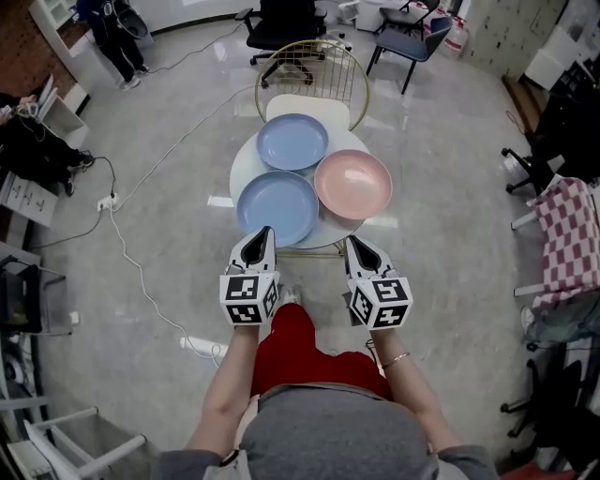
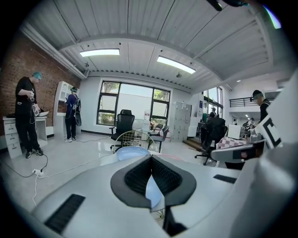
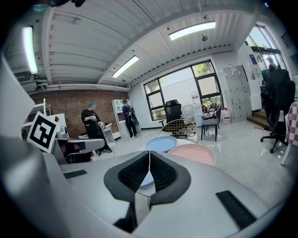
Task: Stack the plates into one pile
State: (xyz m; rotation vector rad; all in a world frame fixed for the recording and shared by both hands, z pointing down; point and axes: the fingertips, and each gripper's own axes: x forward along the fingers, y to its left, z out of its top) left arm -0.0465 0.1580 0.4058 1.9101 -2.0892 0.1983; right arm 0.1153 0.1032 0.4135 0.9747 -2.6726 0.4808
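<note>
Three plates lie apart on a small round white table (image 1: 246, 161). A blue plate (image 1: 292, 142) sits at the far side, a second blue plate (image 1: 277, 207) at the near left, and a pink plate (image 1: 353, 184) at the right. My left gripper (image 1: 265, 231) is shut and empty, its tips just short of the near blue plate's rim. My right gripper (image 1: 352, 241) is shut and empty, near the table's edge below the pink plate. In the left gripper view the far blue plate (image 2: 132, 152) shows beyond the shut gripper (image 2: 151, 158). The right gripper view shows the blue plate (image 3: 161, 143) and pink plate (image 3: 192, 153) past the shut gripper (image 3: 149, 153).
A gold wire chair (image 1: 312, 80) stands behind the table. Black office chairs (image 1: 281, 28) are farther back, and a white cable (image 1: 131, 248) runs over the floor at left. A checked cloth (image 1: 570, 234) hangs at right. Two people (image 3: 91, 122) stand by the brick wall.
</note>
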